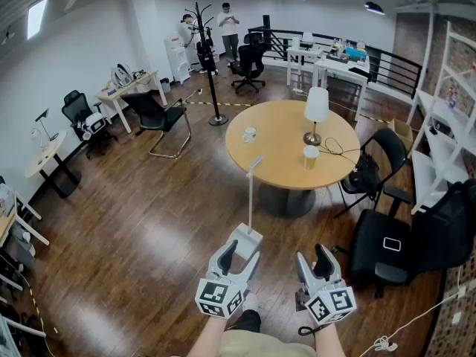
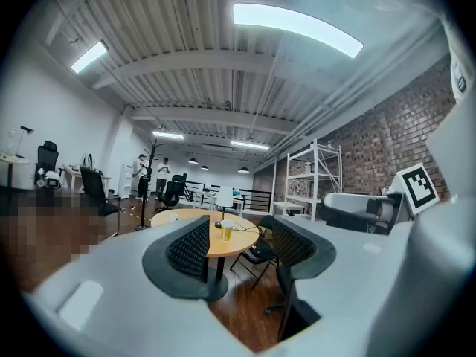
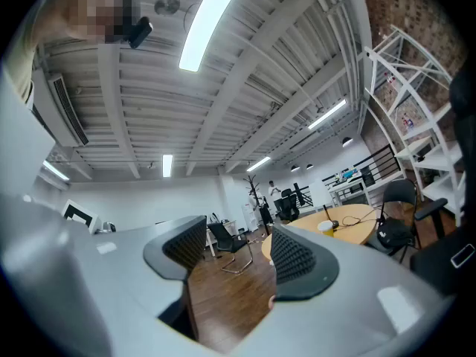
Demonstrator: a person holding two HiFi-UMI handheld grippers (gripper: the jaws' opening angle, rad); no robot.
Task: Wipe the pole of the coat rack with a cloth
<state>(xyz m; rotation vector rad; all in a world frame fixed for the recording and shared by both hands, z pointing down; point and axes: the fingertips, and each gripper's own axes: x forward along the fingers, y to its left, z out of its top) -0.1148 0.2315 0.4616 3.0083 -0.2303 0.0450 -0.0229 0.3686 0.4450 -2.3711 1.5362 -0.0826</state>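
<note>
The black coat rack (image 1: 210,58) stands far off at the back of the room with dark coats on it, and two people stand beside it. It shows small in the left gripper view (image 2: 152,162) and in the right gripper view (image 3: 255,192). I see no cloth in any view. My left gripper (image 1: 236,255) and right gripper (image 1: 320,265) are held low, close to the person's body, over the wooden floor. The left gripper (image 2: 238,240) is open and holds nothing. The right gripper (image 3: 238,248) also stands open, with only floor showing in the gap.
A round wooden table (image 1: 282,158) carries a lamp (image 1: 316,110), a yellow cup (image 1: 310,157) and a white mug (image 1: 249,134). Black chairs (image 1: 383,244) stand to its right, another chair (image 1: 163,117) at the left. White shelving (image 1: 446,125) lines the right wall. A thin white rod (image 1: 251,192) rises ahead of the left gripper.
</note>
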